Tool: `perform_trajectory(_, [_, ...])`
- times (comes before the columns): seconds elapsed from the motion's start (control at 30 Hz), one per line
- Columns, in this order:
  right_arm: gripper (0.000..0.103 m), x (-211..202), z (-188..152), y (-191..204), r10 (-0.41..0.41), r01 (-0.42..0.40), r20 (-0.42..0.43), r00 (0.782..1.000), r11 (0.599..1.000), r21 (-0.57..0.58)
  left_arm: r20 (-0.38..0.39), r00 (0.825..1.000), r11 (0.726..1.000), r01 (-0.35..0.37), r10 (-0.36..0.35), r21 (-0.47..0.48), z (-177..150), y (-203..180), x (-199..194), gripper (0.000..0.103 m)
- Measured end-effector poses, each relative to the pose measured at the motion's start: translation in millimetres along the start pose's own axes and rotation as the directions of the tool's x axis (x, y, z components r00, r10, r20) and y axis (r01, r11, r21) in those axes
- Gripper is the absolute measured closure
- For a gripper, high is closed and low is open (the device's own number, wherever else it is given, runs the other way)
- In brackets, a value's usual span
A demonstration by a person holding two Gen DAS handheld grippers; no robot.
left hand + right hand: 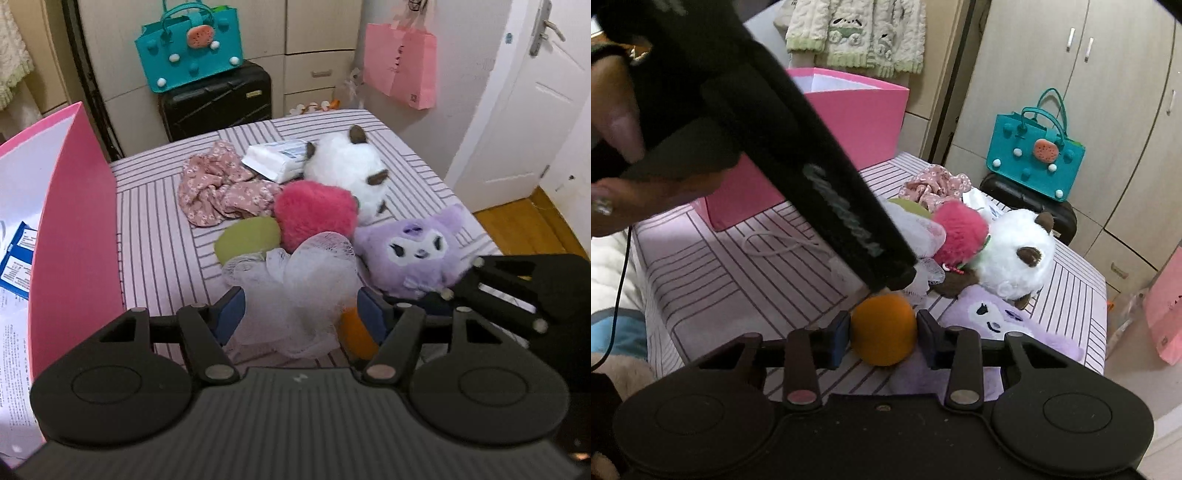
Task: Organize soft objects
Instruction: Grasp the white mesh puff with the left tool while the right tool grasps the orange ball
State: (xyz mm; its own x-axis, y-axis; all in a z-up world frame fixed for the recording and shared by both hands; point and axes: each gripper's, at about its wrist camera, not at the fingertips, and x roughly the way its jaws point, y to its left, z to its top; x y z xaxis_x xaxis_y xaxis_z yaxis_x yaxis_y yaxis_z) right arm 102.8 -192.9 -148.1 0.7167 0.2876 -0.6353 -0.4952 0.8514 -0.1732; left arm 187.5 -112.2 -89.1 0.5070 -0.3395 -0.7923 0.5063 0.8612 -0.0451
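Right wrist view, right tool (882,334) angled downward, clamped on orange ball (883,328), left tool (297,314) spread around white mesh pouf (291,284).

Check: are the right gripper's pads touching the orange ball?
Cannot tell. In the right wrist view the right gripper brackets the orange ball; the left pad looks flush against it, but a thin shadowed sliver at the right pad could be a gap.

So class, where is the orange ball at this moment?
In the right wrist view the orange ball sits on the striped bed between the right gripper fingers, just left of the purple plush.
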Motion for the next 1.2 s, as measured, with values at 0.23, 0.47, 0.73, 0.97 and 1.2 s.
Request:
perform_trajectory(0.23, [0.060, 3.5, -1.0, 0.5, -0.013, 0.012, -0.025, 1.000, 1.000, -0.014, -0.017, 1.000, 0.998, 0.015, -0.016, -0.059, -1.3, 5.3, 14.5, 0.037])
perform_trajectory(0.47, [0.060, 5.4, -0.8, -7.6, 0.005, -0.004, -0.024, 1.000, 1.000, 0.030, -0.012, 1.000, 0.991, 0.020, -0.022, -0.136, -3.8, 12.1, 24.1, 0.035])
perform_trajectory(0.73, [0.060, 5.0, -1.0, -9.5, 0.002, -0.001, -0.022, 1.000, 0.999, 0.050, 0.016, 1.000, 0.988, -0.021, 0.024, -0.151, -9.6, 10.7, 29.6, 0.052])
perform_trajectory(0.97, [0.061, 7.0, 1.2, -12.0, 0.008, -0.006, -0.020, 1.000, 0.997, 0.075, 0.049, 0.995, 0.987, -0.079, 0.087, -0.142, -17.0, 11.1, 21.3, 0.074])
perform_trajectory(1.2, [0.061, 0.2, 5.2, -13.7, 0.048, -0.047, -0.004, 0.999, 0.993, 0.107, 0.058, 0.994, 0.988, -0.083, 0.091, -0.130, -23.6, 13.9, -6.9, 0.074])
